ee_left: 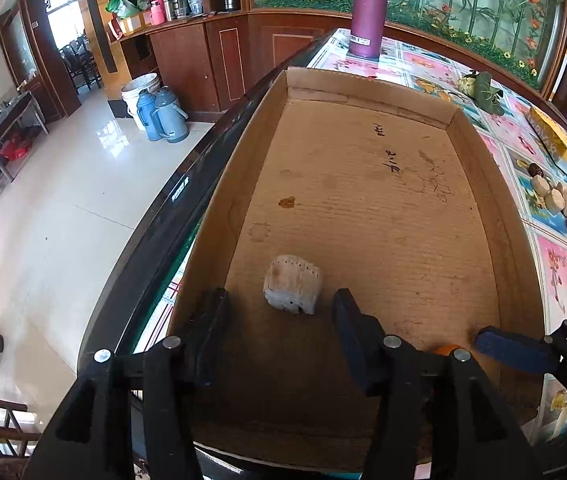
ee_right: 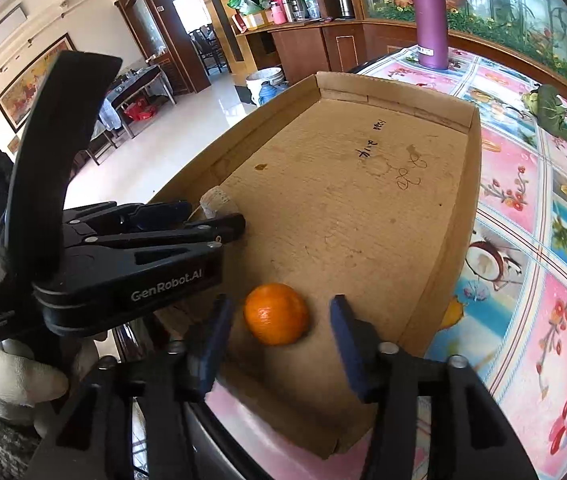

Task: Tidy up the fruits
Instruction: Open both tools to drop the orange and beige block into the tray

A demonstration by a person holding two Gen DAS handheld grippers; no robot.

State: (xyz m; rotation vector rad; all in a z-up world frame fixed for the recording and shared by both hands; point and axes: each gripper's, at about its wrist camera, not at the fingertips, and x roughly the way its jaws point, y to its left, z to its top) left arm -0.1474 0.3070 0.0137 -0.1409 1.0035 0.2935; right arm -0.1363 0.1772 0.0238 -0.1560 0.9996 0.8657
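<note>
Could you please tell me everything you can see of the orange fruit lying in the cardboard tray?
The round, glossy orange fruit looks like a whole, unpeeled mandarin. It rests on the floor of the shallow brown cardboard tray, near its front end, between the right gripper's open blue-padded fingers, touching neither.

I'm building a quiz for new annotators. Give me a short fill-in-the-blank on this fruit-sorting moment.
1. The orange lies between the open fingers of the ____ gripper.
2. Orange and white fruit piece both lie inside the ____ tray.
3. The thermos standing beyond the tray is ____ in colour.

Missing words: right; cardboard; purple
</note>
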